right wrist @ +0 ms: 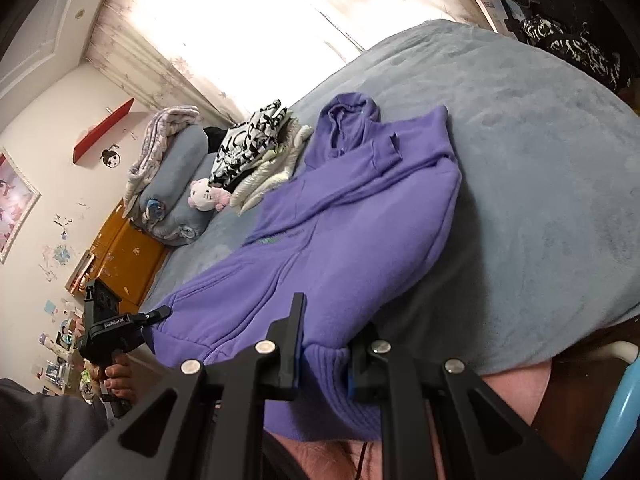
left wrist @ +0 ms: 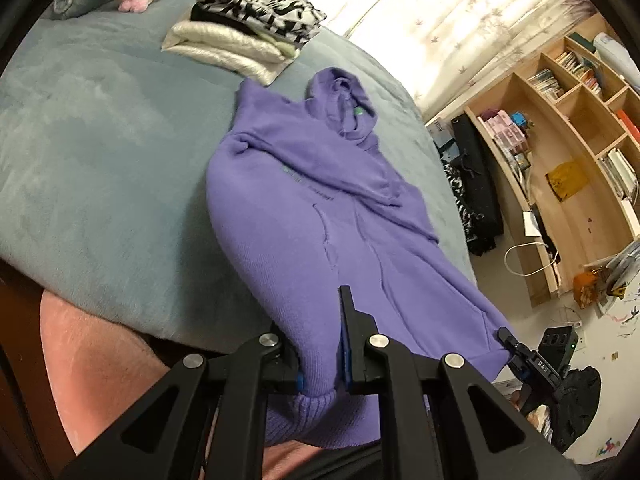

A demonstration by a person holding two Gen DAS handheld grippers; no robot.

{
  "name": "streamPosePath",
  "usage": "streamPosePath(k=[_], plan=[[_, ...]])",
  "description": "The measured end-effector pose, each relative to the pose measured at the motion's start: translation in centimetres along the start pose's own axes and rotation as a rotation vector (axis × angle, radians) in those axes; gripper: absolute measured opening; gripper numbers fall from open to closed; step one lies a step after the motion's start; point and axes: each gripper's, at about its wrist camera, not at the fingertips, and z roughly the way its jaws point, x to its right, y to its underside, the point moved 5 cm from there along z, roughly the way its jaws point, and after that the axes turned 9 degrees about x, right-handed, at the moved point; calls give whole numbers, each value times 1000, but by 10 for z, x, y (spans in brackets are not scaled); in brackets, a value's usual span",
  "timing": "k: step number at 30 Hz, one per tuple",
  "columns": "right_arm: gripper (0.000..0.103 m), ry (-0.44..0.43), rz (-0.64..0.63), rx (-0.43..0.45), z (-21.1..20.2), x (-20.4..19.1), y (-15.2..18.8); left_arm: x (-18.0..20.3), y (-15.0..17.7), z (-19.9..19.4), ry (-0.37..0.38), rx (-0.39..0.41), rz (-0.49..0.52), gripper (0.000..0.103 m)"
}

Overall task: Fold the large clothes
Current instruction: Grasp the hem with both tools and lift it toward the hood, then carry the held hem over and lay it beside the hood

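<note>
A purple fleece hooded sweatshirt [left wrist: 320, 184] lies lengthwise on a grey-blue plush bed cover [left wrist: 100, 152], hood far, sleeves folded in. The left gripper [left wrist: 320, 364] and right gripper [right wrist: 324, 356] each pinch a corner of its ribbed hem, raised off the bed. To fold well, carry both corners level toward the hood, keeping the hem taut

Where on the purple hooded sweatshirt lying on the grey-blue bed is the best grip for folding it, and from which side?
At the ribbed hem of the purple hooded sweatshirt, one corner per gripper, from the near bed edge. The hem hangs toward the person while the hood lies far up the grey-blue bed. The left gripper and right gripper are shut there already.
</note>
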Motion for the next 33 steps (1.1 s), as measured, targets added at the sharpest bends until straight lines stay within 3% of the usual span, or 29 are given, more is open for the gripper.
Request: streamPosePath(k=[6, 15, 24, 28, 30, 32, 33], plan=[[15, -60, 88, 44, 24, 10, -34, 2, -46, 11, 19, 45, 5, 10], [17, -102, 233, 93, 97, 38, -109, -12, -133, 104, 12, 78, -62, 12], [23, 10, 274, 61, 199, 88, -159, -36, -199, 213, -31, 40, -133, 18], [36, 46, 335, 14, 235, 111, -166, -52, -215, 259, -35, -22, -200, 33], [55, 20, 383, -1, 247, 118, -169, -56, -221, 275, -29, -33, -216, 44], [63, 23, 391, 34, 251, 122, -175, -55, -227, 283, -37, -14, -207, 70], [67, 11, 389, 42, 253, 122, -177, -55, -232, 283, -43, 19, -198, 76]])
